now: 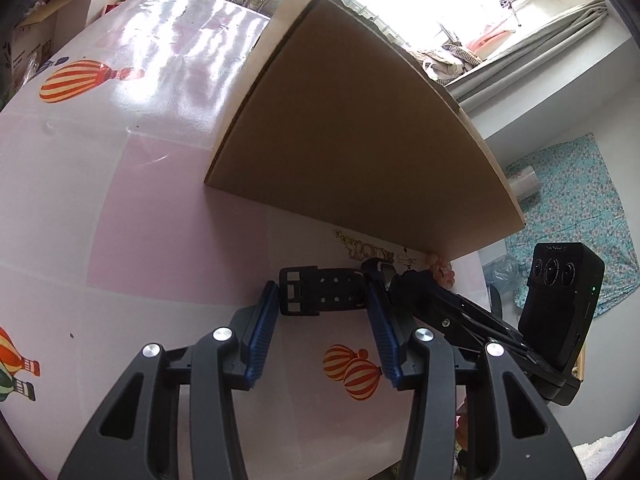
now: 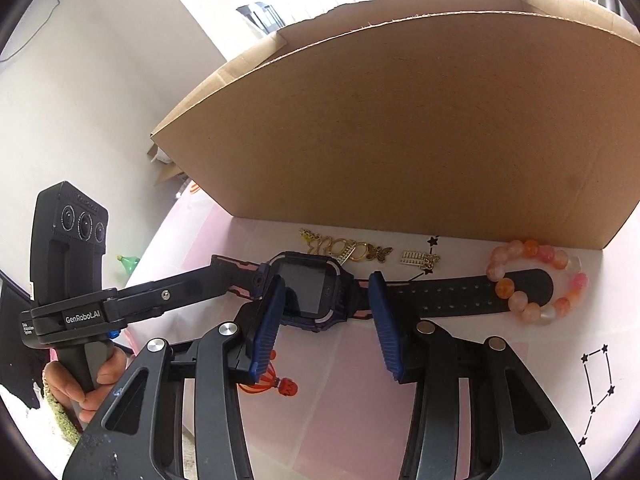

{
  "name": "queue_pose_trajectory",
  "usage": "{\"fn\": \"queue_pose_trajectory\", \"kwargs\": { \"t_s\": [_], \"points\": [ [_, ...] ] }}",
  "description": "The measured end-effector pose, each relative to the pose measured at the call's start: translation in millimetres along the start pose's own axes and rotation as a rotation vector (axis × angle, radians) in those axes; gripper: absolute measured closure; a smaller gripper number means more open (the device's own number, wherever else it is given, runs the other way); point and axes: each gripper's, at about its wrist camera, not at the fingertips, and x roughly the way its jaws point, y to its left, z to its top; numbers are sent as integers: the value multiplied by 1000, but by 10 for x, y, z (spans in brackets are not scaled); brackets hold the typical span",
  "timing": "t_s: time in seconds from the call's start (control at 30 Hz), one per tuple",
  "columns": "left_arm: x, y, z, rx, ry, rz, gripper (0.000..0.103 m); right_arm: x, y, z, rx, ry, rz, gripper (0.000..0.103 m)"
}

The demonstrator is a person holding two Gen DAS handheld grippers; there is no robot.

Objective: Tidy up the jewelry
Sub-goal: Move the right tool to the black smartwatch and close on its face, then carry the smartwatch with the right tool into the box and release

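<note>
A dark purple smartwatch with a black and pink strap lies on the table in front of a cardboard box. My right gripper has its blue pads against both sides of the watch case. The buckle end of the strap lies crosswise between the tips of my left gripper, which stands open around it. In the right wrist view the left gripper comes in from the left over that strap end. The right gripper shows beside my left one. A bead bracelet circles the strap's other end.
Gold charms and a small gold abacus charm lie against the box wall. The table has a pink and white cover with balloon prints. Its edge runs close on the right. A hand holds the left gripper's handle.
</note>
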Motion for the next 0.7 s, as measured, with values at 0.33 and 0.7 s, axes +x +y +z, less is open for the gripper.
{"fn": "queue_pose_trajectory", "kwargs": {
  "t_s": [0.33, 0.7],
  "points": [
    [38, -249, -74, 158, 2, 133, 91, 135, 64, -46, 13, -6, 24, 60],
    [-259, -24, -208, 163, 7, 181, 91, -167, -199, -179, 55, -32, -127, 77]
  ]
}}
